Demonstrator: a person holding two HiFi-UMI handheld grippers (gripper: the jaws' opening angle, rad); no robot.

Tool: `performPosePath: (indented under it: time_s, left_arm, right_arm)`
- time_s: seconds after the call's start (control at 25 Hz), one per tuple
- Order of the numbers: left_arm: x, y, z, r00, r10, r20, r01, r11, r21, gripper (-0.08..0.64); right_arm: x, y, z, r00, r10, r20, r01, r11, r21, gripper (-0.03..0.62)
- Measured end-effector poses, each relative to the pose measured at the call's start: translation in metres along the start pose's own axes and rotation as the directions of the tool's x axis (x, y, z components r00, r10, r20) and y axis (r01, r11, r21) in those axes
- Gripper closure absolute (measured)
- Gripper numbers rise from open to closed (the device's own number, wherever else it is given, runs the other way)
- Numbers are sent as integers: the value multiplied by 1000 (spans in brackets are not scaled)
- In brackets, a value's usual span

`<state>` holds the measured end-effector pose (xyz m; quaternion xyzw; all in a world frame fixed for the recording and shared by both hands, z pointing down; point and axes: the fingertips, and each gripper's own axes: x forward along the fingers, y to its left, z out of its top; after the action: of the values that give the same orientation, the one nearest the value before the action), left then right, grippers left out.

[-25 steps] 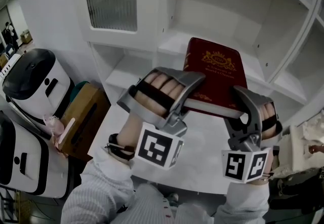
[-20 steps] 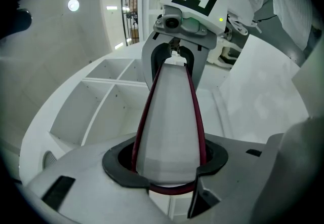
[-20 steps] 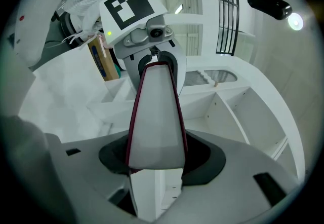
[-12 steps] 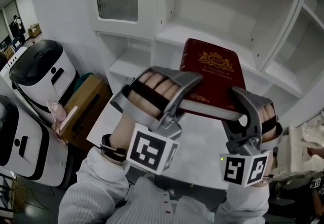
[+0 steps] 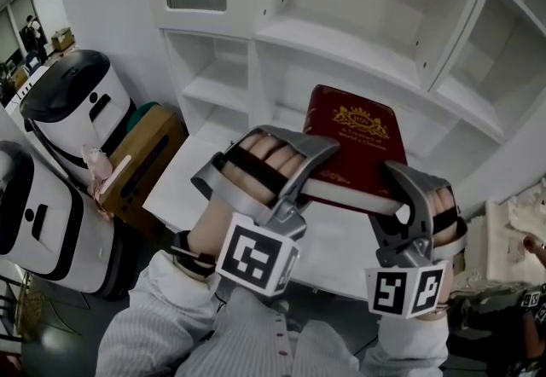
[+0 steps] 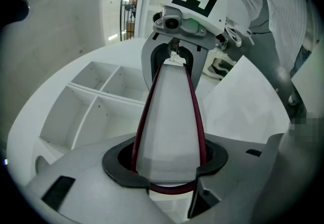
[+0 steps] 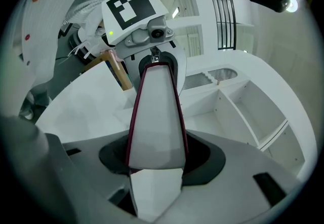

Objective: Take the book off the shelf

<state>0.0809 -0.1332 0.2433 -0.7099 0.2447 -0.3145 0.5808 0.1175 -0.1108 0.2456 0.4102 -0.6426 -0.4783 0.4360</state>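
A dark red hardback book [image 5: 354, 141] with a gold emblem hangs in the air in front of the white shelf unit [image 5: 367, 43], cover up, clear of the shelves. My left gripper [image 5: 312, 171] is shut on its near left corner and my right gripper [image 5: 397, 196] on its near right corner. In the left gripper view the book's pale page edge [image 6: 169, 121] runs from my left gripper [image 6: 169, 170] to the right gripper [image 6: 174, 56] opposite. The right gripper view shows the same book [image 7: 156, 116] clamped in my right gripper [image 7: 157, 159].
A white tabletop [image 5: 192, 183] lies below the book, in front of the shelves. Two white-and-black machines [image 5: 72, 115] and a cardboard box [image 5: 145, 153] stand at the left. The shelf compartments behind the book hold nothing.
Both grippers have carried the book back from the shelf toward me; more of the shelf now shows above it. The grips have not changed.
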Motion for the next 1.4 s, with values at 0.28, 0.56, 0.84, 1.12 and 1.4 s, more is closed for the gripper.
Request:
performPosePath:
  time_s: [0.28,0.56,0.84,1.12,1.4]
  left_arm:
    - [8,-43,29,996,-89,22,90,995,-51,331]
    - [16,-89,43,976,-210,58,215,973,-90,331]
    - [20,-144,51,930,-350,108,363,920,-147,331]
    - [24,-191,57,868,-469,163,494,848,-190,331]
    - [16,-221,64,813,-541,216,582,772,-255,331]
  right_arm:
    - [-23,41,-24,995,92,-21,-91,994,61,364]
    - [-32,84,-40,981,189,-30,-183,972,150,364]
    - [-38,134,-52,948,319,-12,-306,917,255,364]
    - [-43,178,-59,907,420,5,-395,849,350,365]
    - [-53,204,-58,868,495,39,-470,793,388,368]
